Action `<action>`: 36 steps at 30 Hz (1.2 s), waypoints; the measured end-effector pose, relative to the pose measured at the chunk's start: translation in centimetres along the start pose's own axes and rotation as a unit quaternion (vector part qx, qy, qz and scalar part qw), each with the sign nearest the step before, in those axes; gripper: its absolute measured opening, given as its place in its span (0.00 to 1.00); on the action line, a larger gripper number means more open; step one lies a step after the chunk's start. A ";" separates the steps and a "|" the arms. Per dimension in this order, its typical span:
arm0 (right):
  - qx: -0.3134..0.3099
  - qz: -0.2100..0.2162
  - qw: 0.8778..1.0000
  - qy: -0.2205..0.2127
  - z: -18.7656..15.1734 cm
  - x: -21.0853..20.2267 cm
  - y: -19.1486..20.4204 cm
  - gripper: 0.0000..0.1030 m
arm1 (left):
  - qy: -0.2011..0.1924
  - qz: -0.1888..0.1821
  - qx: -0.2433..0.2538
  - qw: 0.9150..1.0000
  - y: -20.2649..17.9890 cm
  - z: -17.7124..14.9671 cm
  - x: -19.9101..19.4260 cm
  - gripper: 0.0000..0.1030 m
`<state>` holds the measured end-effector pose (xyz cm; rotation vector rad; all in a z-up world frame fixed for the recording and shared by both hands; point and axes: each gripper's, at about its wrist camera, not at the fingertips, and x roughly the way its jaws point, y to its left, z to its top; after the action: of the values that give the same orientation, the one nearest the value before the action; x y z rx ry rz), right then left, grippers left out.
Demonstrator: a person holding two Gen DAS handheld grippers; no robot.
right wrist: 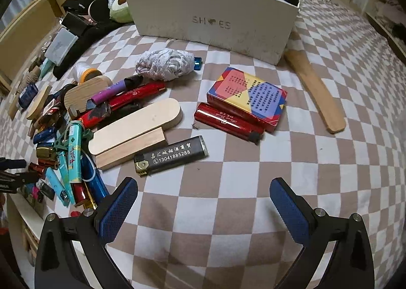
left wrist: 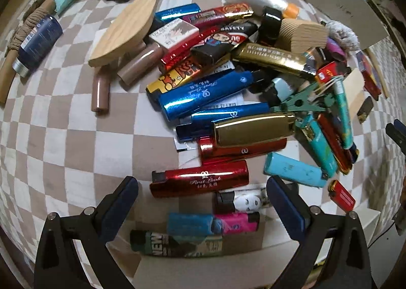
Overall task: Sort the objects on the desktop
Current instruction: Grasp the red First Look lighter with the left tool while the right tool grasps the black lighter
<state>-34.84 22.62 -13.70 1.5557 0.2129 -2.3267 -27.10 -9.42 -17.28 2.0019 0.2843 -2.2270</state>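
On the checkered cloth (right wrist: 228, 187), the left gripper (left wrist: 201, 186) hangs with fingers apart over the lighter pile (left wrist: 228, 101), and the right gripper (right wrist: 203, 187), also apart, is just behind a black lighter (right wrist: 171, 155).

The heap of metallic lighters (left wrist: 215, 101) lies left of the black printed lighter (right wrist: 171, 155); behind that lies the flat rounded wooden block (right wrist: 138, 126), and farthest back stands the white cardboard shoe box (right wrist: 213, 22).
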 end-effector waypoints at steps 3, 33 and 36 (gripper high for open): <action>0.001 0.004 1.000 0.002 0.1 0.4 0.1 1.00 | -0.001 0.009 -0.005 1.000 0.0 0.3 0.5 0.98; -0.162 0.023 0.987 0.003 0.9 4.7 4.4 1.00 | -0.043 0.009 -0.037 0.998 7.2 1.1 -1.3 0.81; -0.141 0.032 0.989 0.008 1.1 5.6 3.9 1.00 | -0.050 -0.001 -0.045 0.998 8.1 1.1 -1.7 0.81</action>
<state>-36.35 17.53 -18.12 1.4206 0.4682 -2.1276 -26.16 -17.61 -15.86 1.8404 0.3677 -2.2627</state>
